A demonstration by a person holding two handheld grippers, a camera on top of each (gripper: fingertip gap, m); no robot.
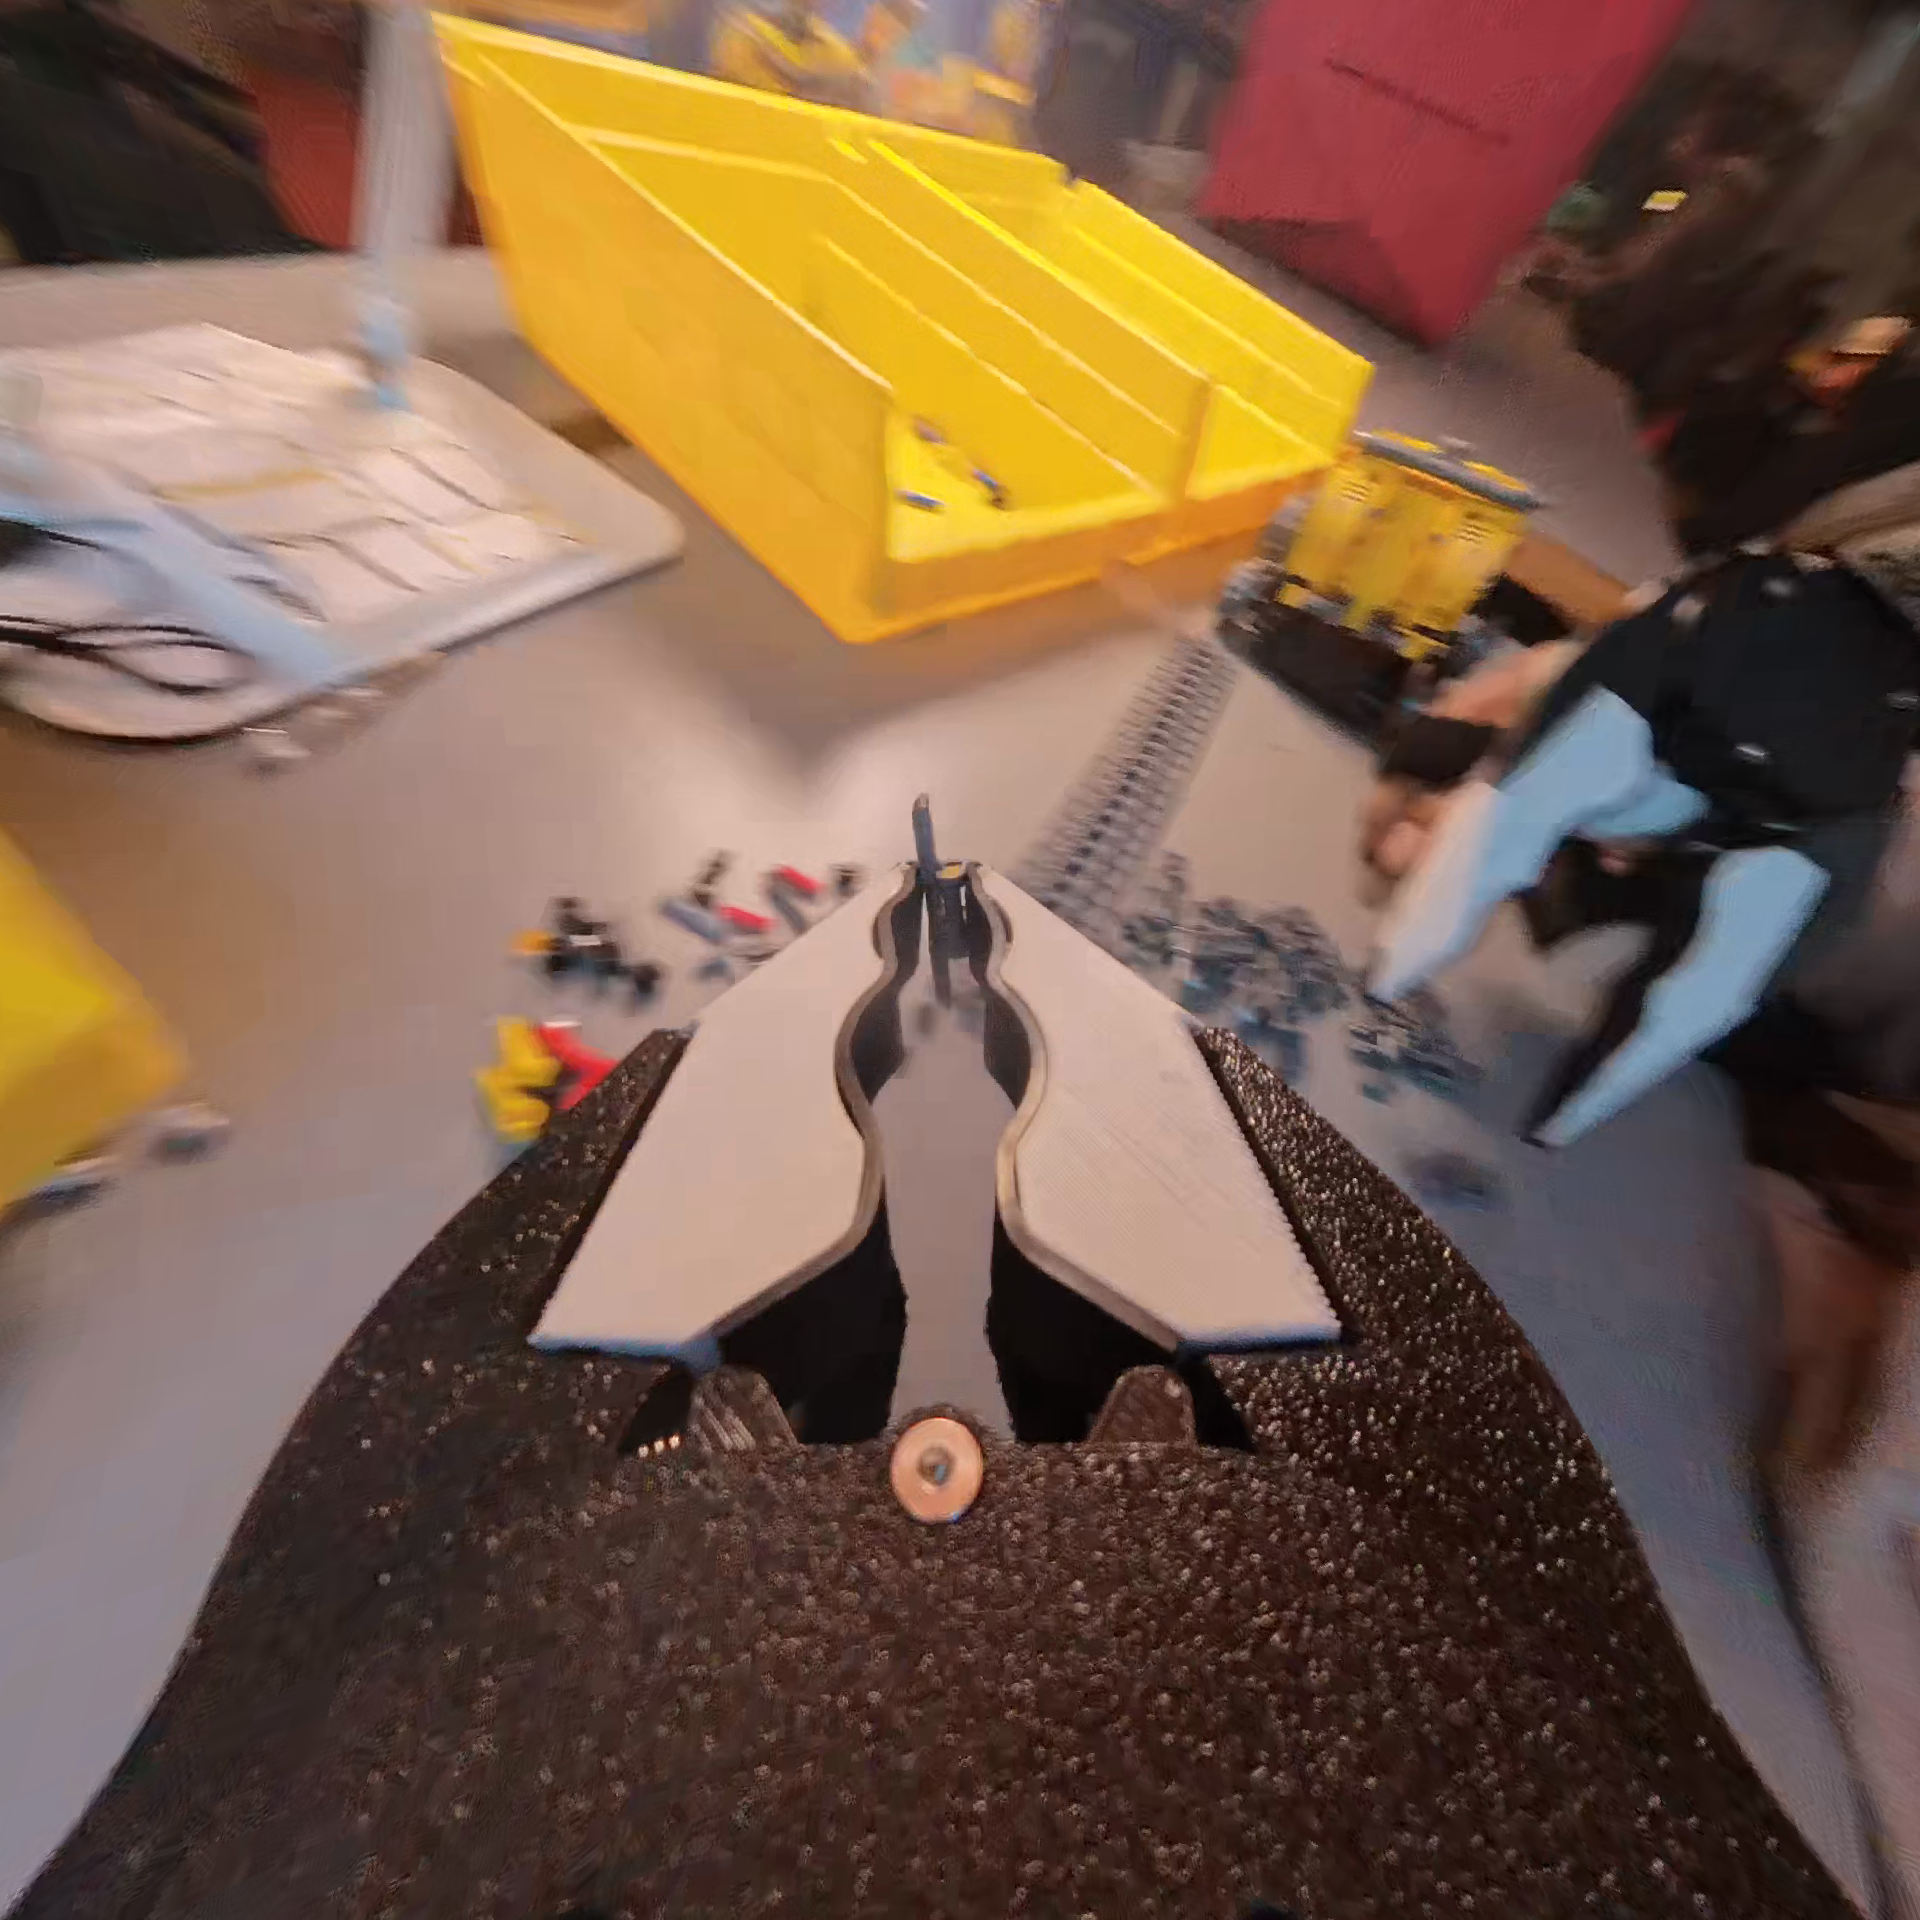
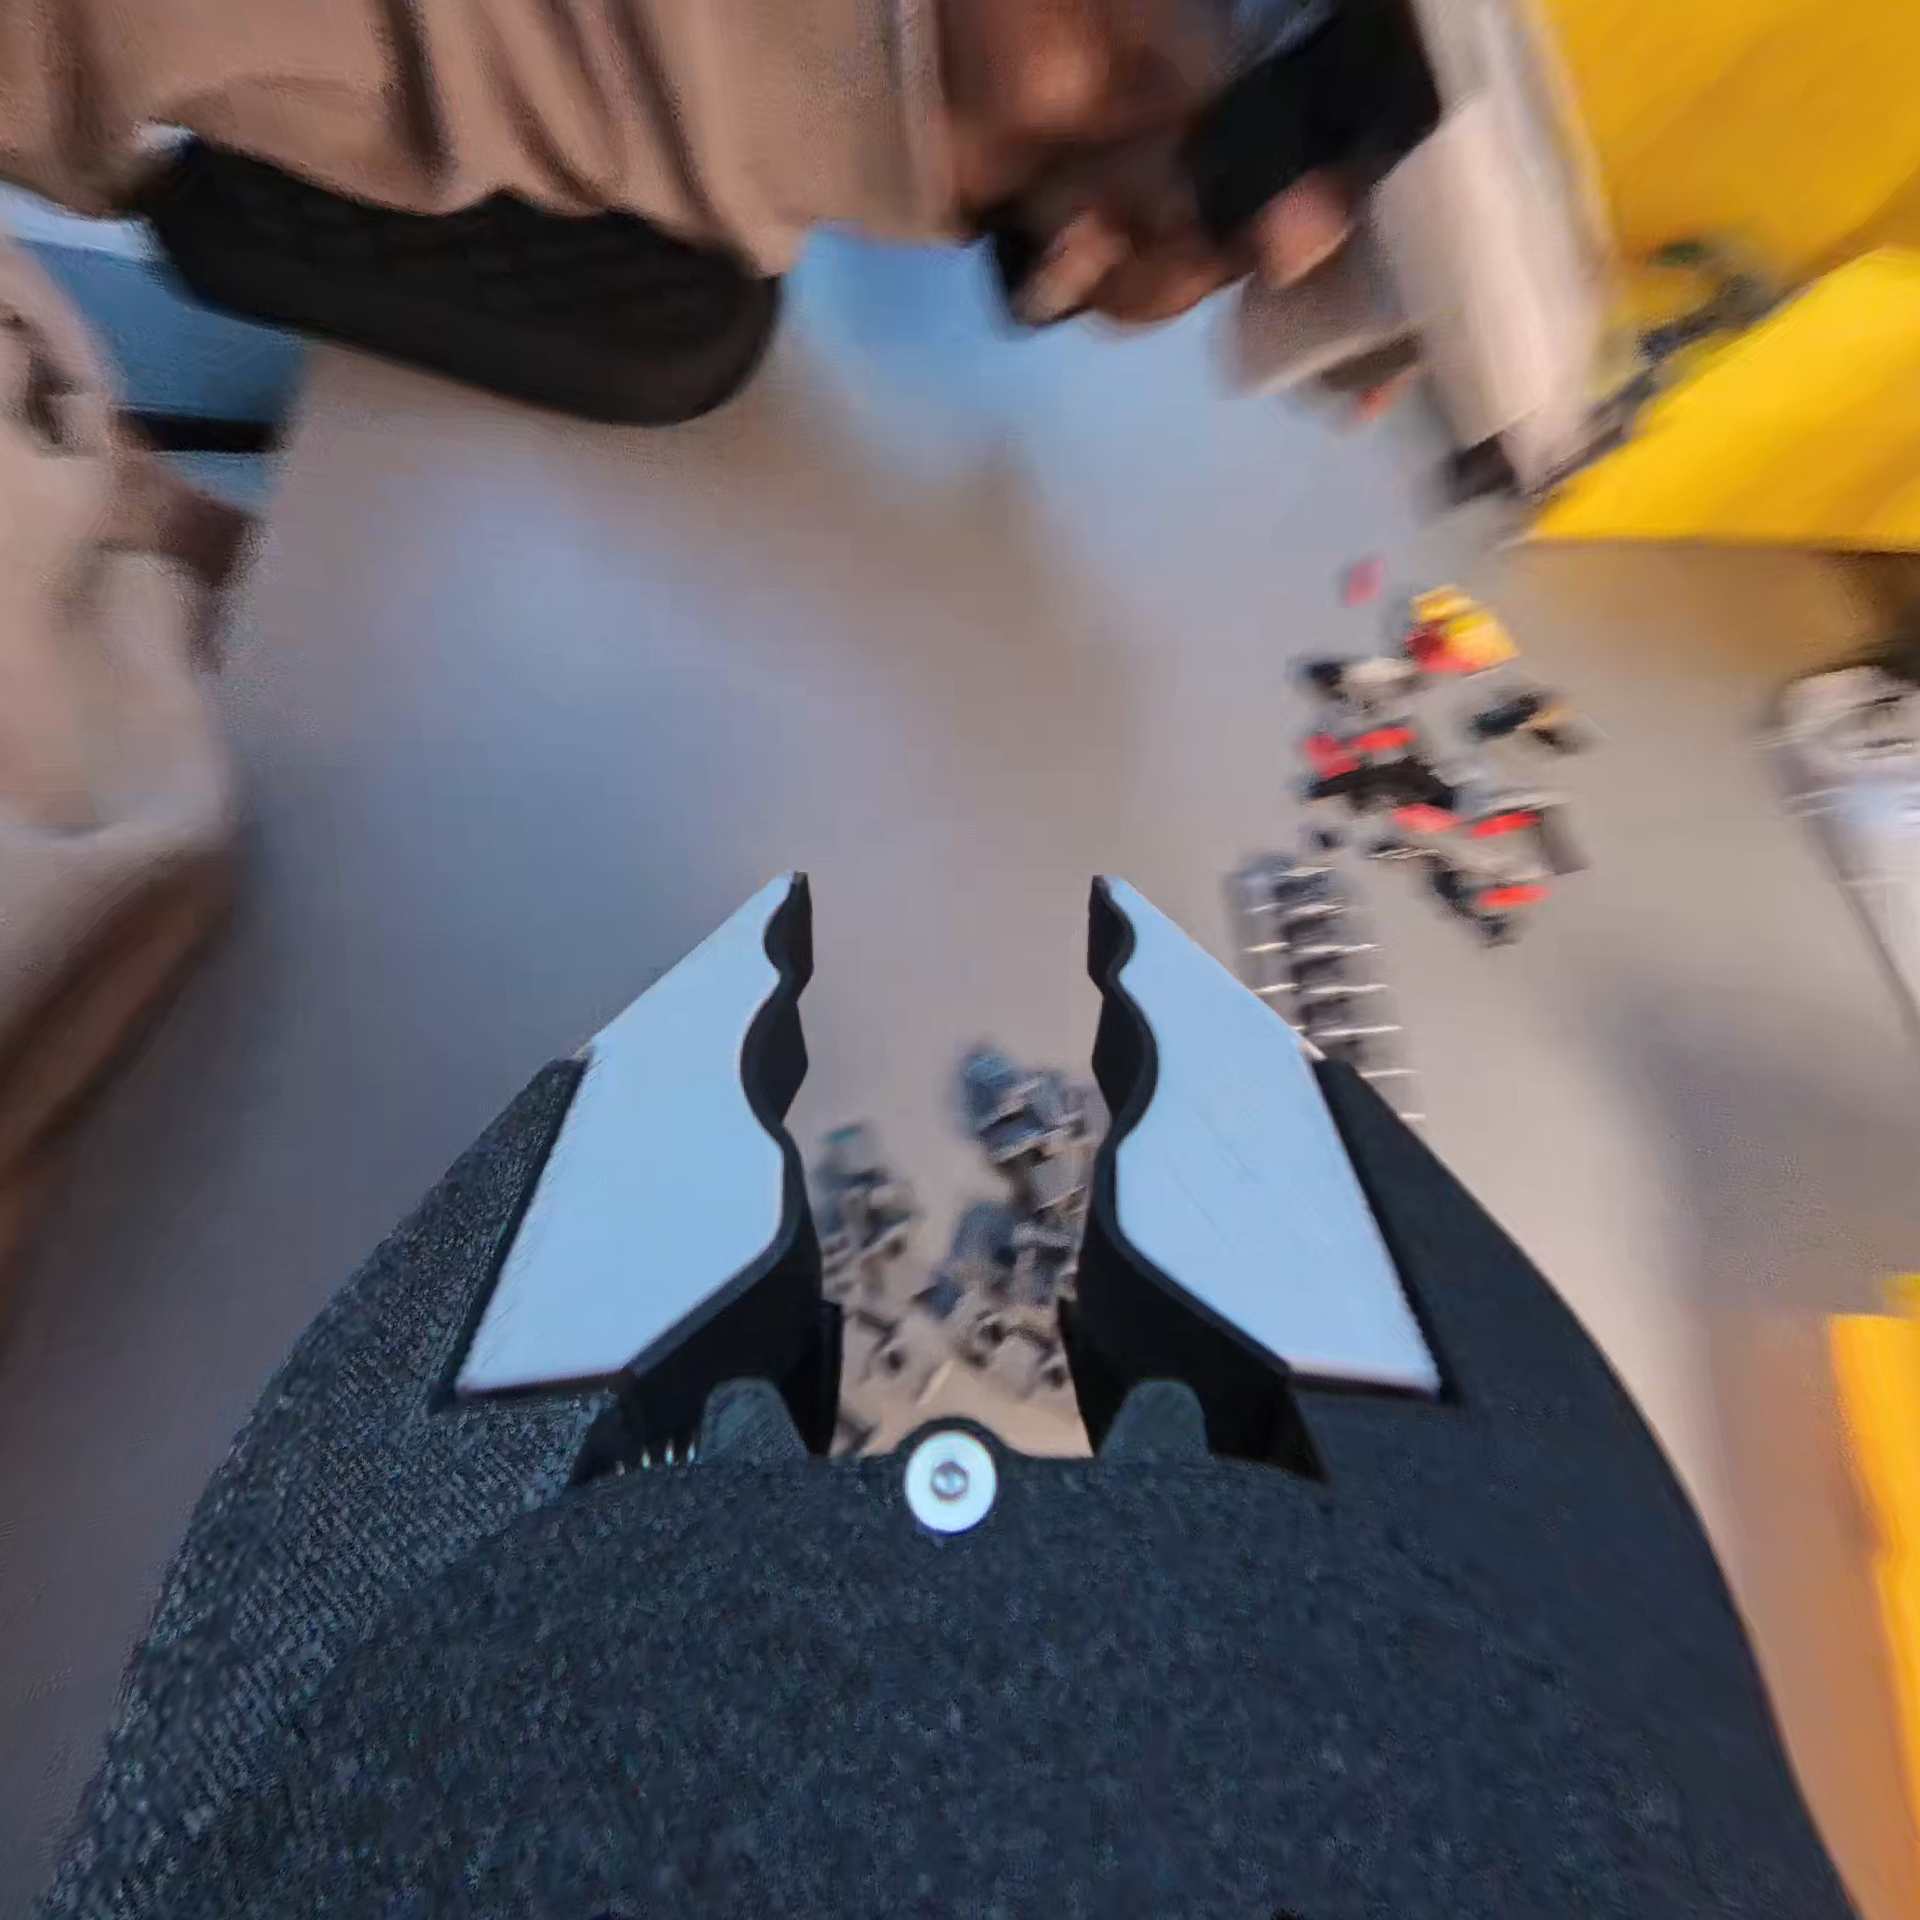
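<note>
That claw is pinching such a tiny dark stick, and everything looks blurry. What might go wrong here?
The left claw grips a thin dark rod-shaped toy piece only at its fingertips; with the blur suggesting fast motion, it may slip or twist out. Dropped, it could get lost among the pile of small grey toy parts on the grey table. The open right claw hovers close over that pile and may knock parts about.

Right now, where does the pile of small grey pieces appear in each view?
Left wrist view: the grey pile lies on the table, right of the left gripper.
Right wrist view: the grey pile shows low between the open right gripper's fingers.
Shared landmark: the red and black pieces.
</note>
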